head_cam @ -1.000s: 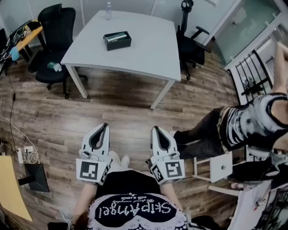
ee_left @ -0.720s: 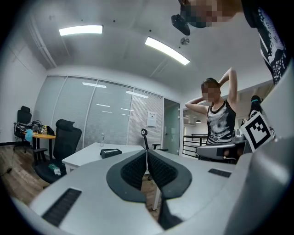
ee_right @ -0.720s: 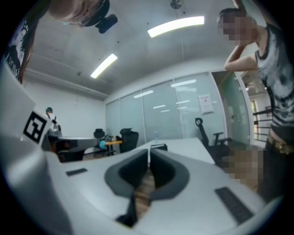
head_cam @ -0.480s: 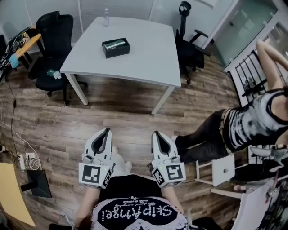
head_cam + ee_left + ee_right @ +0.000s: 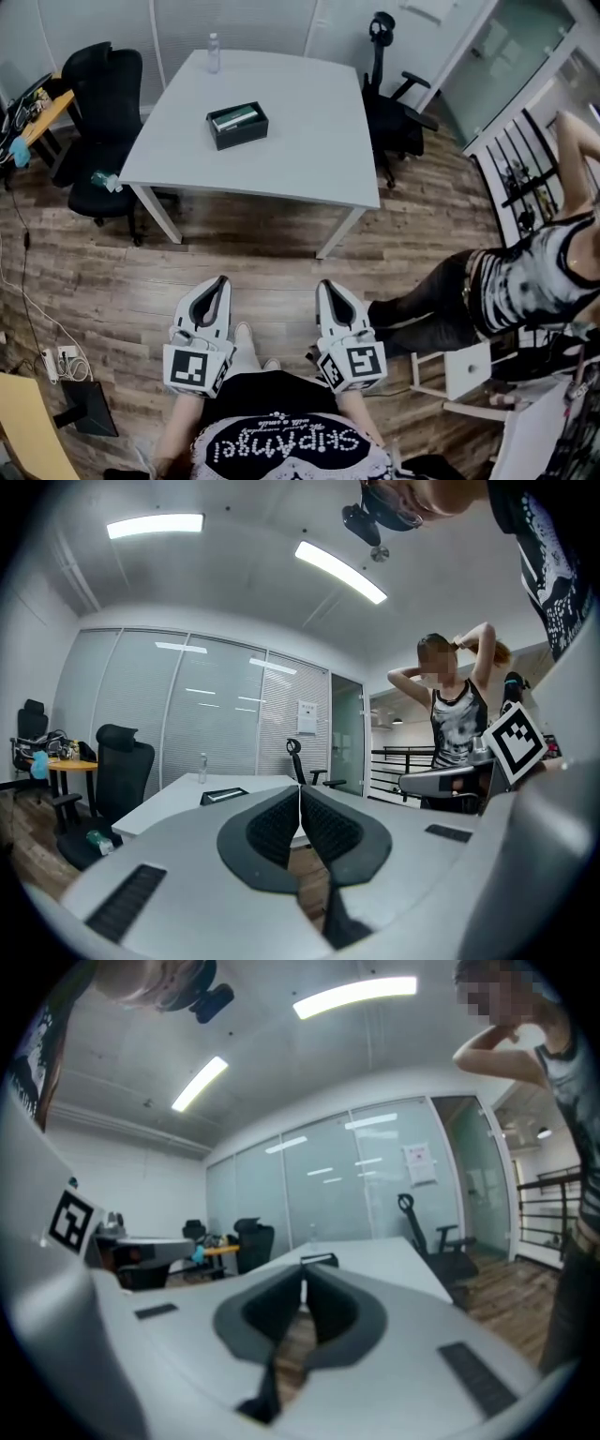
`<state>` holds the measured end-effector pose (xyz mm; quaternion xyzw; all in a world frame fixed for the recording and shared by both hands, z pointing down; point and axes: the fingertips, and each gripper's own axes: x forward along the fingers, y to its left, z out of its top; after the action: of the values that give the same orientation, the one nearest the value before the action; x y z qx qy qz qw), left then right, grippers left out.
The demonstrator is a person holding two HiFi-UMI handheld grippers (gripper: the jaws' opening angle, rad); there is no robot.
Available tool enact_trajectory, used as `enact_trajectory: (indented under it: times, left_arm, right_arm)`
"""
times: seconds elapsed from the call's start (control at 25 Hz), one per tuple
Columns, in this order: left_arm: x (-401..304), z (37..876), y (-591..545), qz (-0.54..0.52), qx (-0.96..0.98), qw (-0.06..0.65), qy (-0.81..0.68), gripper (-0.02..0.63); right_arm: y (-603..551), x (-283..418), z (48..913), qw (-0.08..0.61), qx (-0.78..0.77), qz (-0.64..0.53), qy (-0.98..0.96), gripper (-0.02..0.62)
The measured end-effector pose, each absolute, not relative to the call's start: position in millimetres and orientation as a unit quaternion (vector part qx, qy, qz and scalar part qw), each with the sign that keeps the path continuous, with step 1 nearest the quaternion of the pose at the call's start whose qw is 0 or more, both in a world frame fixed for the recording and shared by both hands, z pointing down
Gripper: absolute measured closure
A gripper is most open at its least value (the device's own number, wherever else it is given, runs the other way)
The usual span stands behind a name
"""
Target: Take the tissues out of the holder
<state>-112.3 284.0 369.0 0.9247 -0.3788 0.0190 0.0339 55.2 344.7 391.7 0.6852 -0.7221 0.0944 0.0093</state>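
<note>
Fingers [image 5: 272,829] of the left gripper [image 5: 221,281] are clenched tight, their ribbed black pads meeting along a thin seam with nothing between them. The right gripper [image 5: 324,284] is the same: its fingers are pressed together at the tips and hold nothing. Both grippers sit side by side at the bottom centre of the head view, pointing up the frame toward the table [image 5: 309,141]. A stretch of wooden floor [image 5: 262,248] lies between them and it.

The tissue holder [image 5: 237,126] is a low black rectangular box lying flat on the white table, in the upper left-centre of the head view. It is turned a little askew to the table's edges and is well apart from both grippers. Its top has a long opening with a black rim. A pale strip with a greenish tint shows in it, probably the tissues [image 5: 234,118], though it is too small to be sure. In the left gripper view the holder is a dark flat shape just left of the fingertips; in the right gripper view it peeks out just above them.

A clear bottle [image 5: 214,52] stands near the table's far edge, above the holder in the frame. A black office chair [image 5: 98,108] stands left of the table and a second chair [image 5: 394,103] at its upper right. A person [image 5: 539,272] in a patterned top is at the right edge, one arm raised.
</note>
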Motion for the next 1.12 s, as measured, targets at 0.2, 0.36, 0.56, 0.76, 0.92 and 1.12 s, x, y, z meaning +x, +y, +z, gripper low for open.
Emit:
enact_trajectory:
  times: [0.2,0.36,0.56,0.76,0.92,1.12]
  left_arm:
    - [-114,362,240,0.009,0.927,0.041,-0.372,0.571]
    - [-110,361,215,0.01,0.935,0.046,-0.352,0.571]
    - [-120,362,186,0.01,0.936,0.045,-0.349,0.571]
    - [-131,367,166,0.014,0.931,0.057,-0.361,0.571]
    - [-131,370,158,0.015,0.93,0.061,-0.363,0.571]
    - [-128,379,151,0.023,0.927,0.074,-0.367,0.571]
  right_arm:
    - [306,53,385,0.006,0.694,0.089,-0.715,0.56]
    - [285,54,391,0.004,0.706,0.104,-0.701,0.56]
    - [260,55,386,0.0,0.719,0.094,-0.688,0.56]
    - [248,53,390,0.009,0.723,0.1,-0.684,0.56]
    - [236,51,391,0.012,0.718,0.102,-0.688,0.56]
    - [216,52,394,0.015,0.707,0.106,-0.699,0.56]
